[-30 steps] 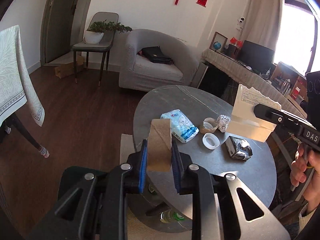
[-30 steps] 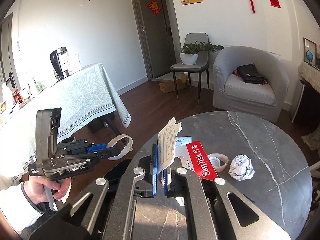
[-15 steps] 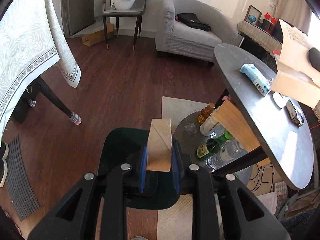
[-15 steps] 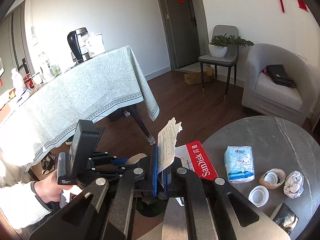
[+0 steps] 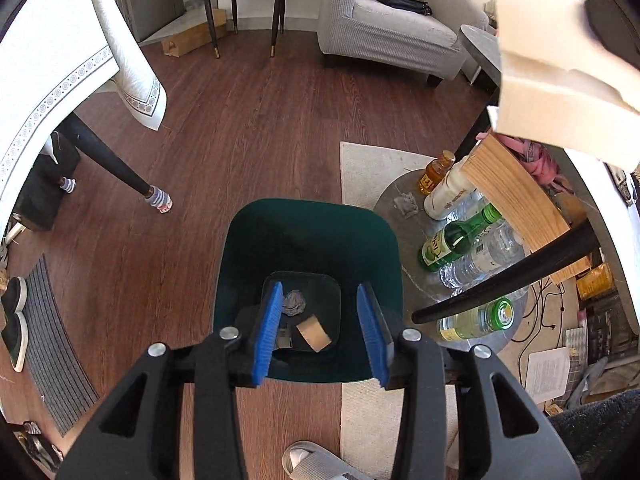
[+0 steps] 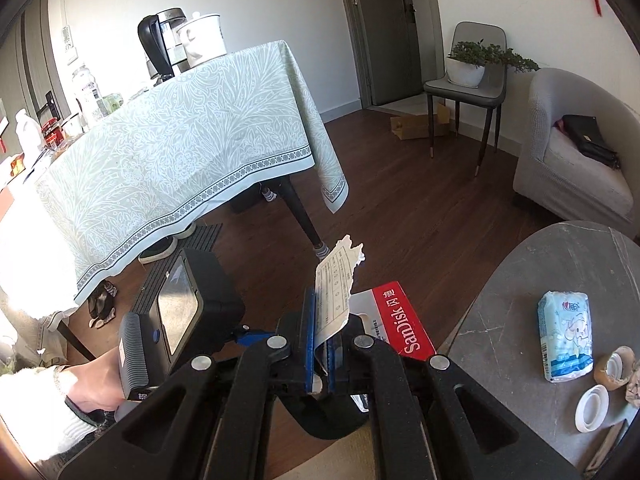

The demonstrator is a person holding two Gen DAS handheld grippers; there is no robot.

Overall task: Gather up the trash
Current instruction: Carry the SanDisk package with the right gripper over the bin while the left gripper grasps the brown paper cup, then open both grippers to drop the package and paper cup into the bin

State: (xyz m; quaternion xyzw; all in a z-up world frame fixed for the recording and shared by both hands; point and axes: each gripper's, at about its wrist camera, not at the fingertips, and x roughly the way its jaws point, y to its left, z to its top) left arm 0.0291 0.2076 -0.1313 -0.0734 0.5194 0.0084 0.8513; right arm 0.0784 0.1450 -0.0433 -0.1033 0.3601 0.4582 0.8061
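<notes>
My left gripper (image 5: 319,292) hangs over the dark green trash bin (image 5: 312,220), its jaws opening with nothing pressed between the blue pads. A tan cardboard piece (image 5: 314,333) and a crumpled paper ball (image 5: 294,303) lie on the bin's bottom. My right gripper (image 6: 319,320) is shut on a torn white and red SanDisk box (image 6: 400,320), held above the floor beside the round grey table (image 6: 520,320). The same box (image 5: 560,72) fills the upper right of the left wrist view. A tissue pack (image 6: 566,336), a white lid (image 6: 592,402) and a tape roll (image 6: 614,366) lie on the table.
Several bottles (image 5: 456,244) stand on a low shelf under the round table, right of the bin. A dining table with a patterned cloth (image 6: 192,152) is on the left, an armchair (image 6: 568,160) at the back. A slipper (image 5: 316,460) lies below the bin.
The left gripper came down over the bin and opened; the cardboard piece it held now lies in the bin. The right gripper swung left off the table, still holding the box.
</notes>
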